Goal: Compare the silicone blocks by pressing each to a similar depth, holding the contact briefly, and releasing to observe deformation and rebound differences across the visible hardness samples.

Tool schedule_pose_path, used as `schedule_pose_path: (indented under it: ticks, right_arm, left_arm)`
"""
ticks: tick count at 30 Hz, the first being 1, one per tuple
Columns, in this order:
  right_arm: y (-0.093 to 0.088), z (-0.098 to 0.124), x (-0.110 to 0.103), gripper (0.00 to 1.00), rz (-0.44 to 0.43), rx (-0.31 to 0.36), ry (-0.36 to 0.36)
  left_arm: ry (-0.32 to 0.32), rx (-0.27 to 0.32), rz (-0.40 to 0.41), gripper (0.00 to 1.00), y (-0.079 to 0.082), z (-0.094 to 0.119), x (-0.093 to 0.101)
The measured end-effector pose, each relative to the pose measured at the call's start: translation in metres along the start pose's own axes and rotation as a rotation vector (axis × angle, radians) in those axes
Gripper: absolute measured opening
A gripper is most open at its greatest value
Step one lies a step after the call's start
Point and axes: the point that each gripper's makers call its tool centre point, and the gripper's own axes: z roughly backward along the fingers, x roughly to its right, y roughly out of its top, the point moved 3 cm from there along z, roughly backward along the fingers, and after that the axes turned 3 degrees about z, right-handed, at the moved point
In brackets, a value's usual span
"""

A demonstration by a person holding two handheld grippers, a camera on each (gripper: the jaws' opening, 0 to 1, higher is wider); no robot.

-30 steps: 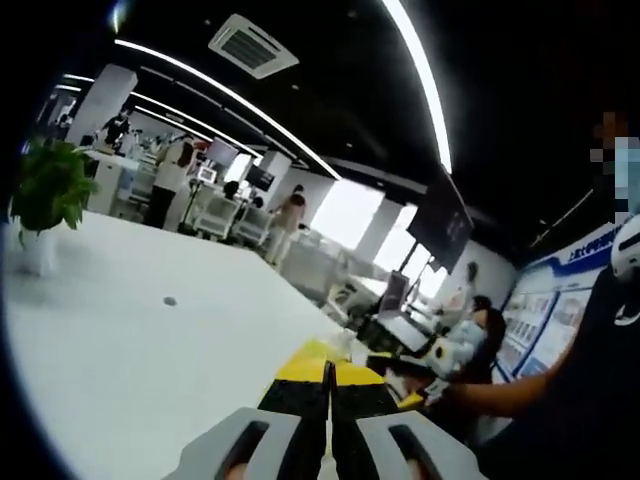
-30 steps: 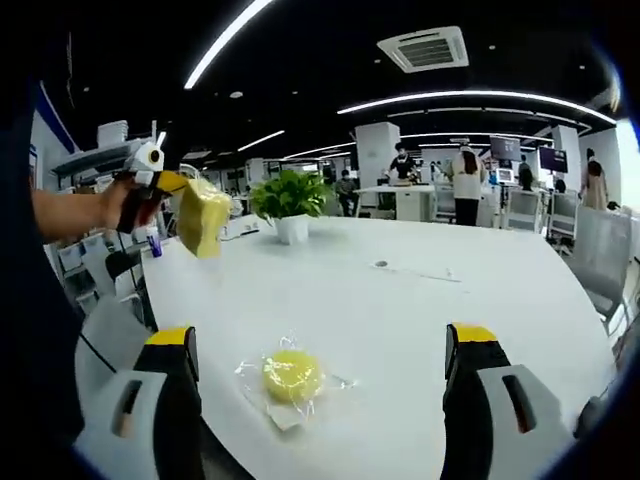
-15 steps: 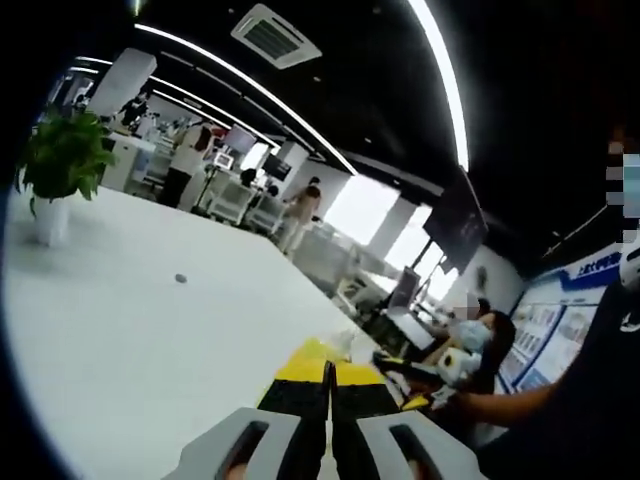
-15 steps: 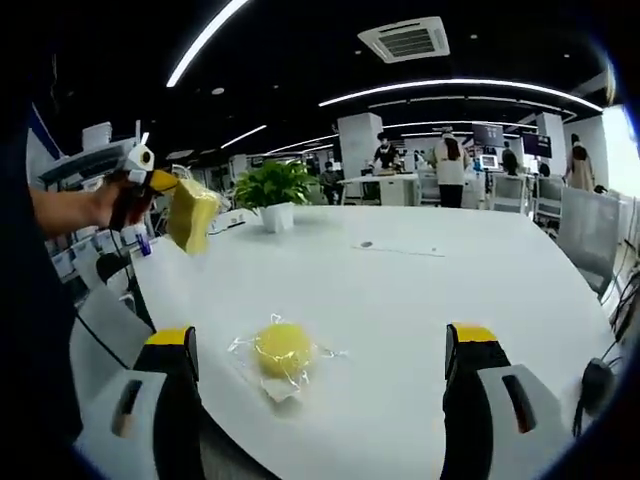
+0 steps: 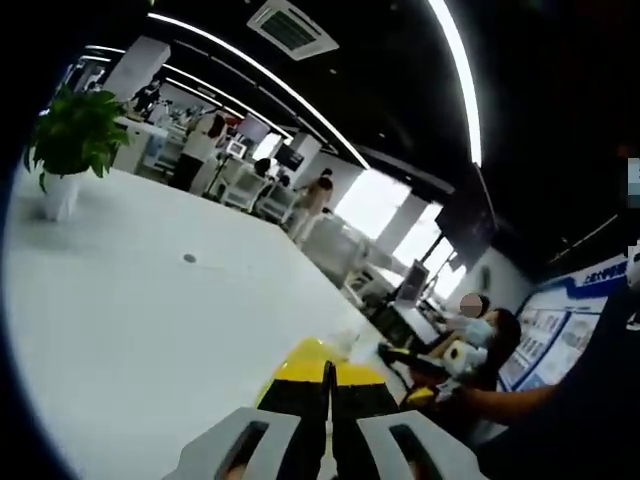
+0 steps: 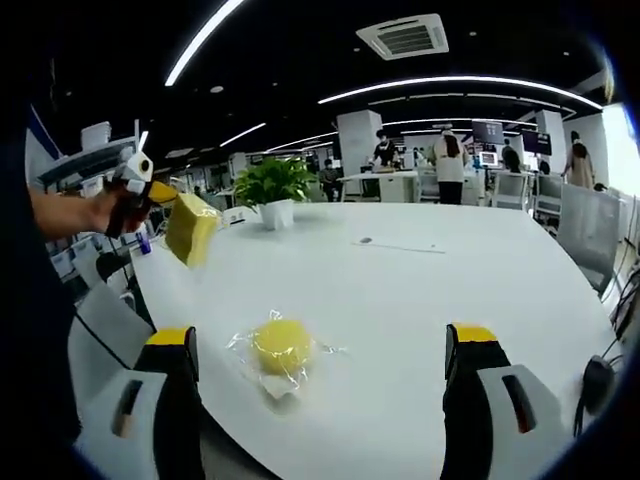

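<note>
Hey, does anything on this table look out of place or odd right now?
One thing: the left gripper holds a yellow block in a clear bag up in the air, off the white table, so it cannot be pressed there. A round yellow block lies bagged on the table. Nothing spilled or damaged.

From my left gripper view, the lens rides low over the broad white table [image 5: 130, 330], tilted, facing across it toward a leafy green potted plant [image 5: 75, 135] and bright far windows. My right gripper view looks level along the same table [image 6: 420, 290] from its near edge, close above a round yellow block in clear wrapping [image 6: 280, 345]. Both views share the tabletop and that plant [image 6: 272, 185].
</note>
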Motion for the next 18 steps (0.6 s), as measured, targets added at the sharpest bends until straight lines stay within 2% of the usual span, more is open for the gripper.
schedule_pose_path:
  ticks: [12, 18]
  right_arm:
    - [-0.004, 0.000, 0.004, 0.96, -0.016, -0.003, -0.007]
    - [-0.006, 0.001, 0.001, 0.97, 0.006, -0.005, -0.008]
  left_arm:
    - [0.009, -0.022, 0.042, 0.00, -0.011, -0.001, -0.016]
    - [0.016, -0.038, 0.070, 0.00, -0.019, -0.004, -0.026]
